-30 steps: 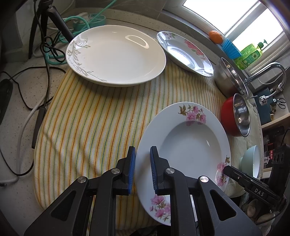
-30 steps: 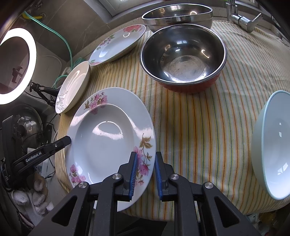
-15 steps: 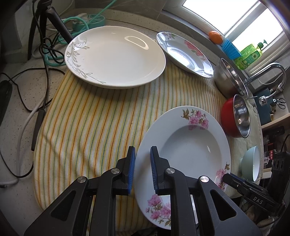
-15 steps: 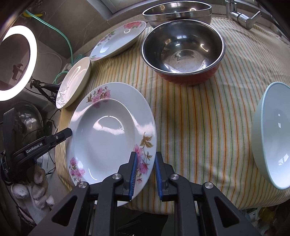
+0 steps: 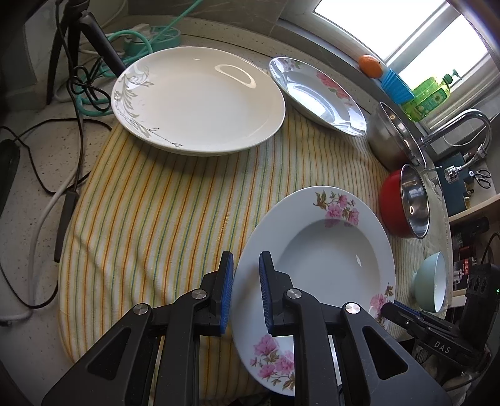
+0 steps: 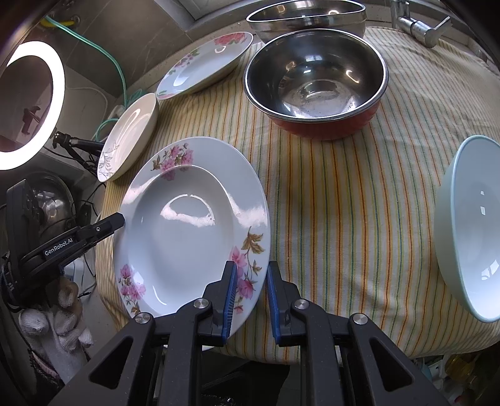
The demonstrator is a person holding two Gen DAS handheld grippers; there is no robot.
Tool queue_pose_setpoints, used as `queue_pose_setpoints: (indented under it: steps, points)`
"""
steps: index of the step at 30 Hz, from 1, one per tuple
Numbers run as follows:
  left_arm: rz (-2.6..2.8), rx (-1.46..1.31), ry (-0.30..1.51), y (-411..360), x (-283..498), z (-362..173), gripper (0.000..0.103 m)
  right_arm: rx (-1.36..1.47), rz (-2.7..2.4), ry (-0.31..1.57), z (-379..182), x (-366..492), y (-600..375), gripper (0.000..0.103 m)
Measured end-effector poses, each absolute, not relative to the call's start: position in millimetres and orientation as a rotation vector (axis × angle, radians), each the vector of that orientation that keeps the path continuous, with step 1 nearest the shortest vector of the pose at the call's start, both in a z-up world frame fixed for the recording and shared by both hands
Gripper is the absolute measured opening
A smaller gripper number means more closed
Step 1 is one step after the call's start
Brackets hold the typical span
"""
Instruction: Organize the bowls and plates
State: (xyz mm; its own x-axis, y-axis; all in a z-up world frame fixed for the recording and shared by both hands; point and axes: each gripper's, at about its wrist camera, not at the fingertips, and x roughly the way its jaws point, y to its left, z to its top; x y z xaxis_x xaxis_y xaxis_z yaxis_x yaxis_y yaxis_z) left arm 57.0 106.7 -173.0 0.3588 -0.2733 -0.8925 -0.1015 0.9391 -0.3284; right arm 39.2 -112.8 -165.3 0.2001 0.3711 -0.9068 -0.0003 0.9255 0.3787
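Observation:
A deep plate with pink flowers (image 5: 325, 259) (image 6: 187, 231) is held just above the striped cloth (image 5: 162, 212), tilted. My left gripper (image 5: 245, 290) is shut on its left rim. My right gripper (image 6: 250, 293) is shut on its opposite rim. A large white plate with a grey leaf pattern (image 5: 197, 100) (image 6: 128, 137) lies at the far left of the cloth. A second flowered plate (image 5: 315, 93) (image 6: 206, 65) lies behind it. A red bowl with a steel inside (image 5: 403, 203) (image 6: 315, 81), a steel bowl (image 5: 393, 137) (image 6: 306, 15) and a pale green bowl (image 5: 429, 281) (image 6: 472, 225) stand on the right.
Cables (image 5: 62, 93) and a tripod leg (image 5: 103, 40) lie on the counter left of the cloth. A tap (image 5: 453, 128) (image 6: 418, 25) stands behind the bowls. A ring light (image 6: 28, 103) glows at the far left. An orange (image 5: 370, 65) and a soap bottle (image 5: 428, 96) sit on the sill.
The flowered plate, held by both grippers, has come up off the cloth and shifted slightly toward the cloth's near edge. The other dishes have not moved.

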Motion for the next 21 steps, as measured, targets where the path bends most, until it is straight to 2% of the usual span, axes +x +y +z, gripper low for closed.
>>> queue_pose_setpoints:
  steps: [21]
  points:
    - [-0.029, -0.408, 1.11, 112, 41, -145, 0.015, 0.225, 0.316, 1.227, -121, 49, -123, 0.02]
